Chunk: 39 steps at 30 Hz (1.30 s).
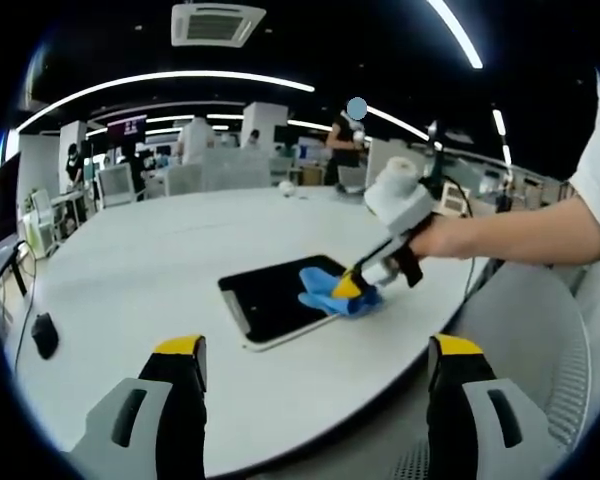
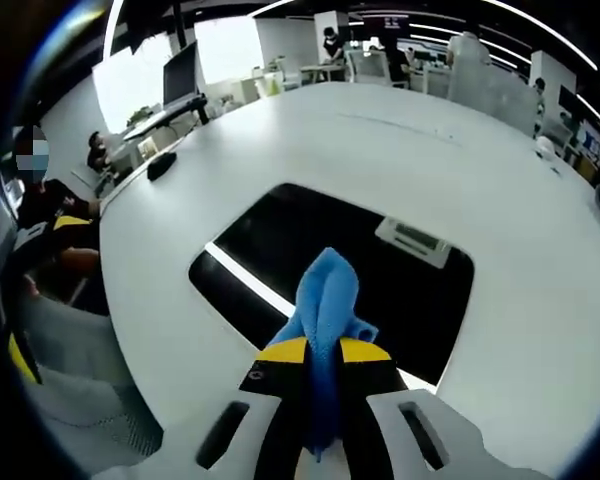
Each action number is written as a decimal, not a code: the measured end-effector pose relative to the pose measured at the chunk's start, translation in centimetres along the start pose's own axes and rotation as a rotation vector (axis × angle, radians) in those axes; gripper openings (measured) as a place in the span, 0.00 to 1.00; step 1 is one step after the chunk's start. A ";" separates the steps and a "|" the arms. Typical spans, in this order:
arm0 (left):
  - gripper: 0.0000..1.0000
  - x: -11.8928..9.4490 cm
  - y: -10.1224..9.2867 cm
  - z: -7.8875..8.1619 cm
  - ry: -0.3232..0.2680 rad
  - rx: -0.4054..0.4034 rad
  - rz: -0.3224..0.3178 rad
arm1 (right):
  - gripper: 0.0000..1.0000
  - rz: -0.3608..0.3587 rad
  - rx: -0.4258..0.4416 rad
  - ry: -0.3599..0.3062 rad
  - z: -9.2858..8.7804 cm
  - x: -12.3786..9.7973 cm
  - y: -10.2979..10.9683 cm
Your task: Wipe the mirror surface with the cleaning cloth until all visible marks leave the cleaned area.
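Right gripper [image 2: 323, 352] pinches blue cloth [image 2: 325, 300] on mirror [image 2: 280, 240]; left gripper [image 1: 318, 352] spread

The cloth [image 2: 325, 300] is plain bright blue. The mirror [image 2: 330, 270] reads black with a pale rim, mirroring white light strips. The surface [image 1: 130, 270] is plain white. Each gripper, left [image 1: 315, 350] and right [image 2: 323, 352], is grey and black with yellow tips. The mouse [image 1: 44, 335] is black.
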<state>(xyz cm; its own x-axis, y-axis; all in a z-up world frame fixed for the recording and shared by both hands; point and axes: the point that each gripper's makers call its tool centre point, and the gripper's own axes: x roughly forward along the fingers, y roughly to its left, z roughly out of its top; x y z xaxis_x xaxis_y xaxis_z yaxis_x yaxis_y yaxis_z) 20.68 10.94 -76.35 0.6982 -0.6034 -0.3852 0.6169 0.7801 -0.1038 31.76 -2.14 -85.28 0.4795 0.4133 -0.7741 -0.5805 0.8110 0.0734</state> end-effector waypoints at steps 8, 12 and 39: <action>0.92 0.0 0.0 0.1 -0.005 -0.005 0.005 | 0.05 0.008 -0.001 0.004 -0.4 -0.2 0.3; 0.92 0.1 0.0 0.0 0.004 -0.003 0.006 | 0.05 0.010 0.003 -0.001 -0.4 -0.3 0.3; 0.92 0.1 0.1 0.3 -0.026 -0.007 0.024 | 0.05 0.064 -0.038 0.001 -0.7 -0.4 0.3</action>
<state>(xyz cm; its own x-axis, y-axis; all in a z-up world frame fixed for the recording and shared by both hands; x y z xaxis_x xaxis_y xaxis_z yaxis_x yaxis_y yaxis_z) 20.95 10.92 -76.13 0.7218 -0.5886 -0.3640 0.5975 0.7954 -0.1015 30.92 -2.37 -85.36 0.4403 0.4631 -0.7692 -0.6346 0.7666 0.0983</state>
